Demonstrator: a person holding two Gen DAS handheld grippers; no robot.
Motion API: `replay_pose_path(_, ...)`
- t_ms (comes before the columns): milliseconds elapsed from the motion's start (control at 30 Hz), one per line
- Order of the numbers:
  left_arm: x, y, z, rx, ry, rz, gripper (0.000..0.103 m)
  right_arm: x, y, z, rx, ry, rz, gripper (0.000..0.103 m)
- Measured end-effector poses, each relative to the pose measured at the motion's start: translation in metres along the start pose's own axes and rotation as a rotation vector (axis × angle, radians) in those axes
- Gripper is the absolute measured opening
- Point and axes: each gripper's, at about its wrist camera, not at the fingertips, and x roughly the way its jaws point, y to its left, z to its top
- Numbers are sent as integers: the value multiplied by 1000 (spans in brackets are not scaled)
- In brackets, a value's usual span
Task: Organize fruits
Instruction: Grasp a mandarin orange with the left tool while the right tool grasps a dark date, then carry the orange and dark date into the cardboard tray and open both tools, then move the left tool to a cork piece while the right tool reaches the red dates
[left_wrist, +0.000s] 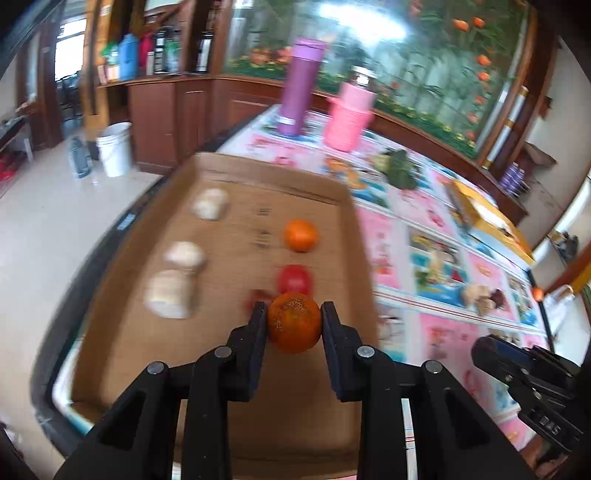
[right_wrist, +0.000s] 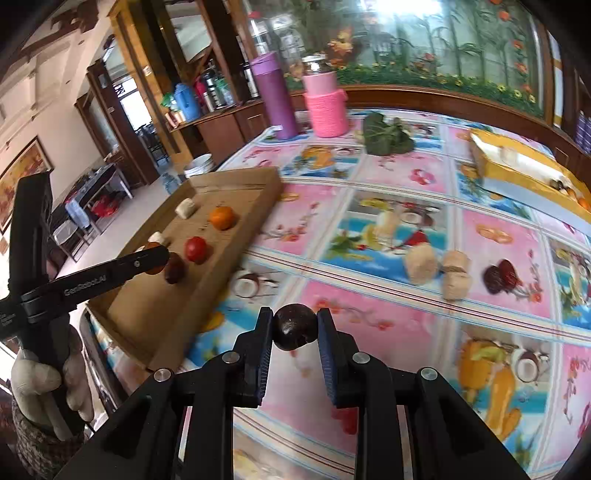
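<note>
I see open room in the cardboard tray (left_wrist: 207, 354) near end; far end has an orange (left_wrist: 300, 235), tomato (left_wrist: 294, 279) & pale chunks (left_wrist: 184, 254) in the way.

Both tools, left (left_wrist: 294, 322) and right (right_wrist: 294, 327), clamped (angled downward).

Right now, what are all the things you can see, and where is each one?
cardboard tray: one, brown, left side of table
oranges: two; one in tray, one held by left gripper
tomato: one, red, in tray
dark round fruit: one, held by right gripper
pale chunks: several, tray and tablecloth
leafy greens: one bunch, far side
flask: one, purple, far edge
jar: one, pink, beside flask
yellow box: one, right
left gripper: shut on orange
right gripper: shut on dark fruit
</note>
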Motion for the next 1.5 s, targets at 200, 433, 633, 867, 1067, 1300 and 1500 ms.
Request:
replay_pose_path(200,3,46,-6,-50,17,56,28,34,83,8,-136,42,78,27)
replay_pose_path(433,6,62,-13,-74,29,48,28,83,135,4,-235,116,64,27)
replay_pose_path(633,4,71,-14,-117,25,12,41,106,146,0,-257,150,42,27)
replay_pose_path(867,-22,74,-10,-138,-67,6,71,98,151,3,-255,102,37,49)
replay_pose_path(1067,-43,49,-10,-81,-125,12,77,70,139,1,-214,28,20,54)
replay_pose_path(1300,-49,-7,-17,78,-138,71,77,30,83,-11,-42,-32,8,59)
replay_pose_path(1500,-48,-47,-24,170,-124,63,77,2,32,-25,119,-71,-4,63)
